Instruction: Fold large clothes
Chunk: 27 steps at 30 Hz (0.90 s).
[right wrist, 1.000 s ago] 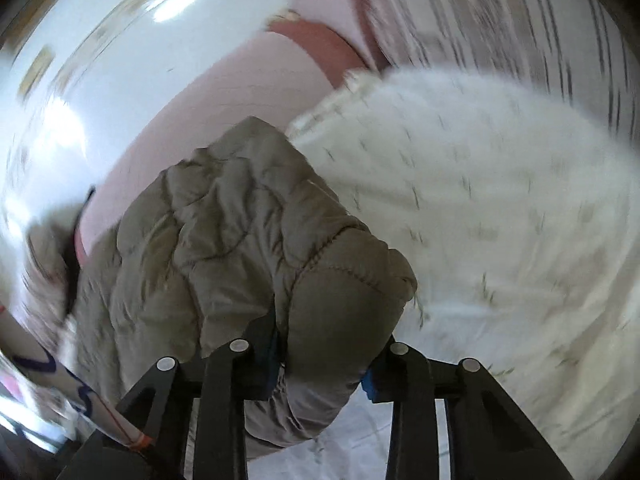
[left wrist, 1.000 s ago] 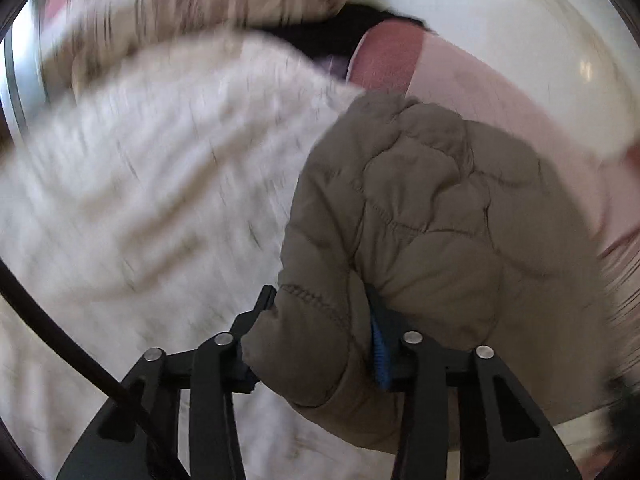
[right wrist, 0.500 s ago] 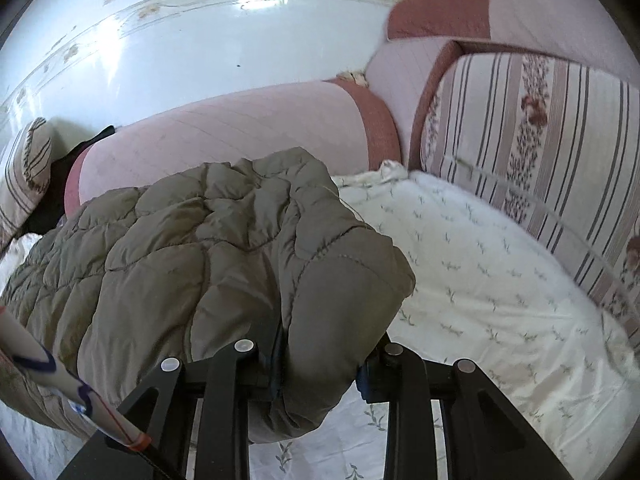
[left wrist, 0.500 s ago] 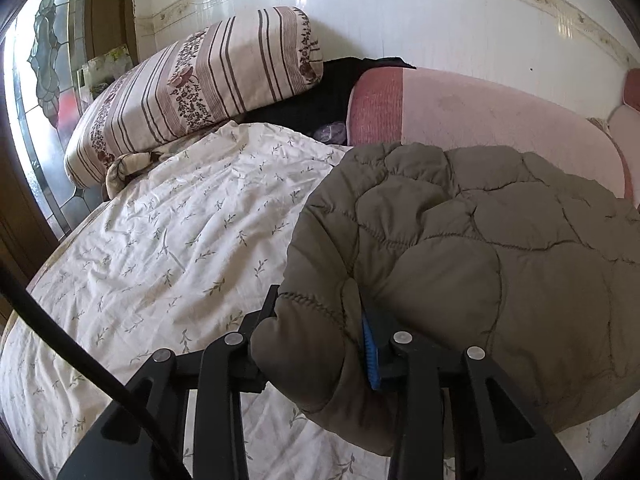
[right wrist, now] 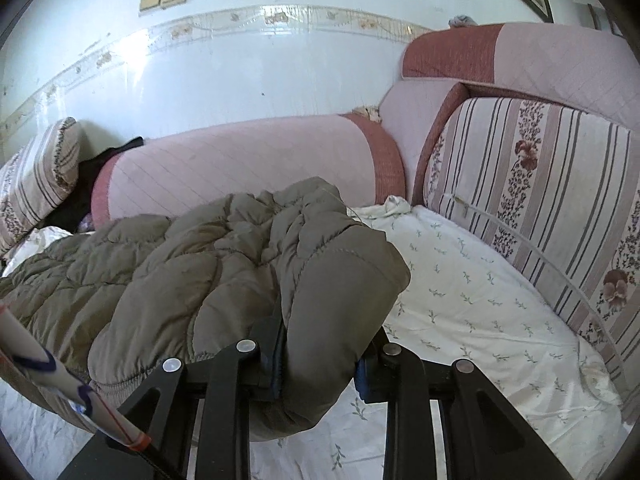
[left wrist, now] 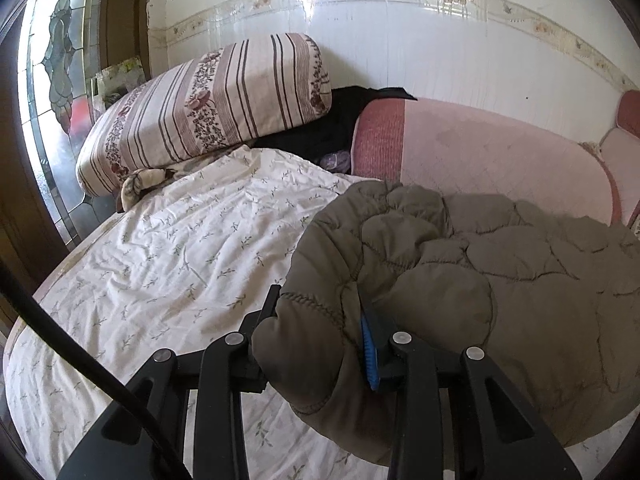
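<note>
Currently an olive quilted jacket [left wrist: 460,280] is held up above the white sprigged bedsheet [left wrist: 180,260], stretched between both tools. One padded corner is clamped by the left gripper [left wrist: 316,344], the jaws having just been closing on it; the other corner is pinched by the right gripper [right wrist: 320,360]. A pink bolster [right wrist: 240,164] and striped cushion [left wrist: 208,104] are seen behind.

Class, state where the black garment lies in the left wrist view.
The black garment lies upper centre, wedged between the striped pillow and the pink bolster, against the wall.
</note>
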Motion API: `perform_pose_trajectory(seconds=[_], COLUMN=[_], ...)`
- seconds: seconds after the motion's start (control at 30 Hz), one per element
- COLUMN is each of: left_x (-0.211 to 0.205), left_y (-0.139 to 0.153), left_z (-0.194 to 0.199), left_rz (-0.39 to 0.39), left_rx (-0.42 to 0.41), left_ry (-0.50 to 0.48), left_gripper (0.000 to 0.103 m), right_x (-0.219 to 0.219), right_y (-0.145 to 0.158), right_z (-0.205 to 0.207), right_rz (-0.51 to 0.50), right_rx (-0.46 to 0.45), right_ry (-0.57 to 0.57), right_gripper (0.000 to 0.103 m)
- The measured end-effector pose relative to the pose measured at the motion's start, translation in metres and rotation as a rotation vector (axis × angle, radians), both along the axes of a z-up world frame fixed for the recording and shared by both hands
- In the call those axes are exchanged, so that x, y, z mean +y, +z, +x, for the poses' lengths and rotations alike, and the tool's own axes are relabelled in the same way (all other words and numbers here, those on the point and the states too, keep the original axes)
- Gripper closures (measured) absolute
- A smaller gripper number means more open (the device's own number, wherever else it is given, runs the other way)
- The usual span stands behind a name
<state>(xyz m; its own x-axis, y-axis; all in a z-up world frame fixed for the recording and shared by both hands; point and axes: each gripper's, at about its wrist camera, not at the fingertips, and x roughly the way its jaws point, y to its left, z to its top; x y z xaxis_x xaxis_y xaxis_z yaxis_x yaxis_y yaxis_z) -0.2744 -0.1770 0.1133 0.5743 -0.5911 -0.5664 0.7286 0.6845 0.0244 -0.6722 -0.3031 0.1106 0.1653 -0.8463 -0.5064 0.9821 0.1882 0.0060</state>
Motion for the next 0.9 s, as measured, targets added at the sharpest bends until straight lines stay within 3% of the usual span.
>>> perform_pose_trajectory(seconds=[0.37, 0.67, 0.9], left_x=[0.077, 0.125, 0.126], left_y=[0.016, -0.018, -0.051], left_z=[-0.028, -0.055, -0.062], left_rz=[-0.013, 0.059, 0.116], left_rx=[0.028, 0.065, 0.054], left_ry=[-0.009, 0.011, 0.053], left_gripper=[0.070, 0.069, 0.062], right_x=[0.066, 0.104, 0.099], right_y=[0.018, -0.009, -0.049], right_z=[-0.030, -0.053, -0.059], right_rz=[-0.001, 0.101, 0.229], right_rx=[-0.038, -0.057, -0.021], right_ry=[0.039, 0.021, -0.001], right_gripper=[0.076, 0.075, 0.075])
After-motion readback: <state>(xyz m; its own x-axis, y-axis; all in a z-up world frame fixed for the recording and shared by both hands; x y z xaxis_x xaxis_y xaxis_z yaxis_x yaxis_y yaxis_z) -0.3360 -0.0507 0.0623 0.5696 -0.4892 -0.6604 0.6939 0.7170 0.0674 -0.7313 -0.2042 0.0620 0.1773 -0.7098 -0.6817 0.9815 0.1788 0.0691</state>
